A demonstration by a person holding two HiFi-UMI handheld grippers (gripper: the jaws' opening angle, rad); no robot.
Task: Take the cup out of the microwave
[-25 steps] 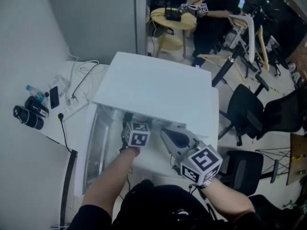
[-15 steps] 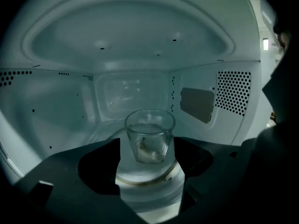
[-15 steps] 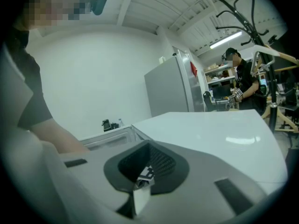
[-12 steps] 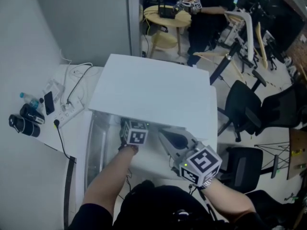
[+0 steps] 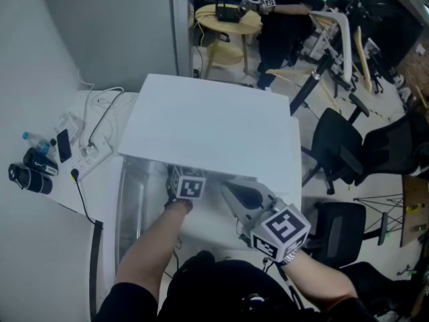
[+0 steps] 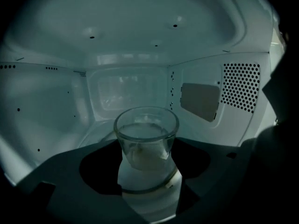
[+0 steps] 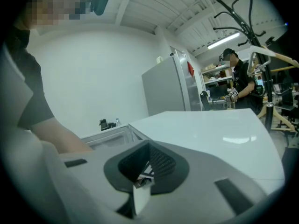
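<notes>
Grippers first: I count two. The right gripper (image 5: 231, 192) sits nearest me, outside the microwave (image 5: 214, 123) at about 5 o'clock of the head view's centre. Its jaws are closed together with nothing between them. The left gripper (image 6: 149, 196) is just beside it at 9 o'clock, its front end under the microwave's roof, so the head view shows only its marker cube and my forearm.

In the left gripper view there is one cup (image 6: 146, 139), clear glass, upright on the turntable (image 6: 96, 135) in the middle of the cavity, between the left jaws. Those jaws stand wide on either side of it and have just been closing a little. I cannot see the pads pressing on the glass. On the cavity wall at 3 o'clock of the cup are one grey cover plate (image 6: 200, 101) and one perforated panel (image 6: 240, 87).

The microwave's one door (image 5: 131, 206) hangs open at 9 o'clock of my left arm. Its white top hides the cup from the head view.

Farther out at 9 o'clock, the table (image 5: 70, 193) carries one power strip (image 5: 87, 156) with cables, one phone (image 5: 64, 145), two dark flasks (image 5: 30, 178) and one clear bottle (image 5: 33, 139). At 3 o'clock stand two black office chairs (image 5: 338, 149). Farthest, at 12 to 1 o'clock, one person in black (image 5: 288, 12) is at a round yellow table (image 5: 228, 22).
</notes>
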